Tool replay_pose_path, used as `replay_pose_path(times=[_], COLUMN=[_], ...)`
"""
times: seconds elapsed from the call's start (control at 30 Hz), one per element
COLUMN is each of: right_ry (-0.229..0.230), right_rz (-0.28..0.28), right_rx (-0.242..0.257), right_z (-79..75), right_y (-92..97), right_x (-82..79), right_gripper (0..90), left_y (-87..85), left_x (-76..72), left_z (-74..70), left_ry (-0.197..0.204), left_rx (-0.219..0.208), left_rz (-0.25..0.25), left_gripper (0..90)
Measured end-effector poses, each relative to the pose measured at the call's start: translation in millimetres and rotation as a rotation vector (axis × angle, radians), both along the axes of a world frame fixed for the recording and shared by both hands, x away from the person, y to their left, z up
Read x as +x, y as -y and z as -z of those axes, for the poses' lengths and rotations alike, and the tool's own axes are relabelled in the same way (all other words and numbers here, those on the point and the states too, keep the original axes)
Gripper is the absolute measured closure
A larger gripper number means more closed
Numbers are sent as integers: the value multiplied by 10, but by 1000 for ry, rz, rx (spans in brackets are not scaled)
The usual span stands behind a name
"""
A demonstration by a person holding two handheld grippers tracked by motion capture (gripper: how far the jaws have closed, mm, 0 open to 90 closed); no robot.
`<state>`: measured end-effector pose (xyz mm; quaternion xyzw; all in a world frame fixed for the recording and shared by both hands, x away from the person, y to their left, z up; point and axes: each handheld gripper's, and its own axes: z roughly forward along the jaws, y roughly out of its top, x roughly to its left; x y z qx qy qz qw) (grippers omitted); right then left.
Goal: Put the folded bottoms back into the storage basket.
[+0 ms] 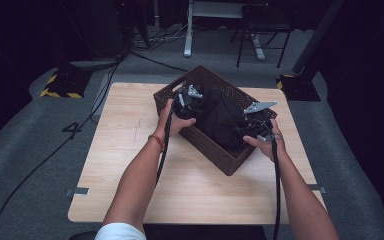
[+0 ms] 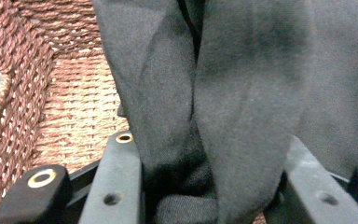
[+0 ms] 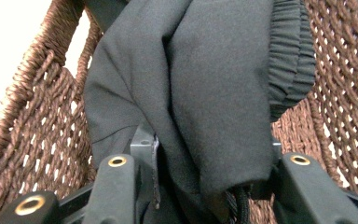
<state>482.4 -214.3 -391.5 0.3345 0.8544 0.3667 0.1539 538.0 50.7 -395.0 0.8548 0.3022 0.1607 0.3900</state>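
Black garment (image 1: 223, 121), looks like a hoodie or sweat-type thing, is sitting bunched up inside the brown wicker basket (image 1: 215, 150) at the far right part of the wooden table (image 1: 130, 165). Both hands are down in the basket with it.

Left gripper (image 1: 187, 100) is at the left end of the basket, and in the left gripper view a thick fold of the fabric (image 2: 223, 116) fills the gap between its jaws, which sit narrow around it. Right gripper (image 1: 258, 120) is at the right end, same deal: cloth (image 3: 205, 102) with a ribbed, elasticated hem (image 3: 291, 65) and what looks like a drawstring is bundled between its jaws. So each one has hold of a handful of fabric, jaws close together, though I can't swear how hard the pads are pinching.

Handling-wise: soft, floppy, light, zero stiffness, not fragile, not slippery. It'll sag and drape wherever it isn't supported, and could snag on the weave. I'd grab thick spots like the hem or a doubled fold, well apart, rather than a single thin layer that slips out.
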Motion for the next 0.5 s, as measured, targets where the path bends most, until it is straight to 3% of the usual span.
replay_pose_path(times=[0.23, 0.37, 0.5], right_ry=[-33, -43, -52], right_rz=[23, 38, 53], right_rx=[-20, -62, -42], right_z=[66, 86, 68], right_y=[7, -44, -33], right_x=[20, 32, 52], right_gripper=[526, 465, 490], left_y=[-36, -109, -136], left_x=[41, 51, 47], left_z=[48, 32, -3], left_ry=[-29, -29, -19], left_rx=[-17, -61, -68], left_rz=[-50, -70, -83], left_gripper=[555, 529, 466])
